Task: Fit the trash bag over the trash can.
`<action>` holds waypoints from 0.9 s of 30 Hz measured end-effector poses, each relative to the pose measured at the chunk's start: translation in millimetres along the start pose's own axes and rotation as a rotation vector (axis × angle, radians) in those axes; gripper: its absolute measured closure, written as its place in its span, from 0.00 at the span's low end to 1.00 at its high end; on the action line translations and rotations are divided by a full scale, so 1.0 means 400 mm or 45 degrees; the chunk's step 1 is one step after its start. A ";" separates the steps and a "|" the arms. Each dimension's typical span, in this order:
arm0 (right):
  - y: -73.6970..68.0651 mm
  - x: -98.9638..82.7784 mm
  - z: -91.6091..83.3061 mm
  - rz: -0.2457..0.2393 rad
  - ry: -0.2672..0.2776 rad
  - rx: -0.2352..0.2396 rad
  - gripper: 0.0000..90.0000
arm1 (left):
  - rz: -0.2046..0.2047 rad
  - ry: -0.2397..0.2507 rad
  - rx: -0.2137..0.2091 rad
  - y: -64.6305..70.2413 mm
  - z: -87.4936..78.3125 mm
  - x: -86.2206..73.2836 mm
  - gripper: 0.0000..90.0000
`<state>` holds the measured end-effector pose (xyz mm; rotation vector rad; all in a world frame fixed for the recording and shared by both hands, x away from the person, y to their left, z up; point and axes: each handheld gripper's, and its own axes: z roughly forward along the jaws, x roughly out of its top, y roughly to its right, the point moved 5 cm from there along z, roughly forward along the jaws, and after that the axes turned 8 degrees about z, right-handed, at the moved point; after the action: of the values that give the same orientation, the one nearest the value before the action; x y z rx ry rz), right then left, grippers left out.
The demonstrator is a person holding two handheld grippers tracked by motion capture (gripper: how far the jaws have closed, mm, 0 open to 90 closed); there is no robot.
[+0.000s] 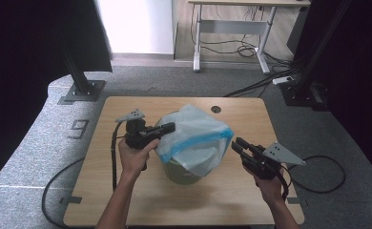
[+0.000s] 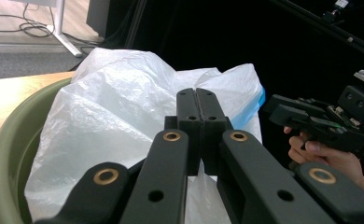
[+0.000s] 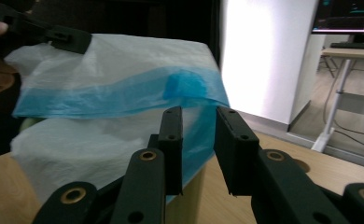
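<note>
An olive-green bin (image 1: 181,172) stands mid-table, lined with a white plastic bag (image 1: 193,136) that has a blue hem. My left gripper (image 1: 170,127) reaches in from the left, jaws pressed together on the bag's upper edge (image 3: 124,60); in the left gripper view its shut jaws (image 2: 196,100) lie over the white film (image 2: 115,102) and the bin's rim (image 2: 3,149). My right gripper (image 1: 239,143) hovers at the bag's right corner. Its jaws (image 3: 199,112) stand apart, with the blue hem (image 3: 189,88) just beyond them and not pinched.
The wooden table (image 1: 127,200) has a round cable hole (image 1: 216,109) near its far edge. Black frame posts (image 1: 81,81) stand on grey carpet at the back left and right. A white desk (image 1: 232,28) with floor cables lies beyond.
</note>
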<state>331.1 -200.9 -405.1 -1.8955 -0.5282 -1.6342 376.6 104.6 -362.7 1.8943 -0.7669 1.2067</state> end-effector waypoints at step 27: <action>-0.009 -0.005 0.109 -0.031 -0.080 -0.046 0.73 | -0.022 0.014 -0.085 0.002 -0.012 0.000 1.00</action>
<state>361.4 -169.5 -410.3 -1.9795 -0.5530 -1.6143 373.8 108.1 -361.2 1.8346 -0.7740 1.1661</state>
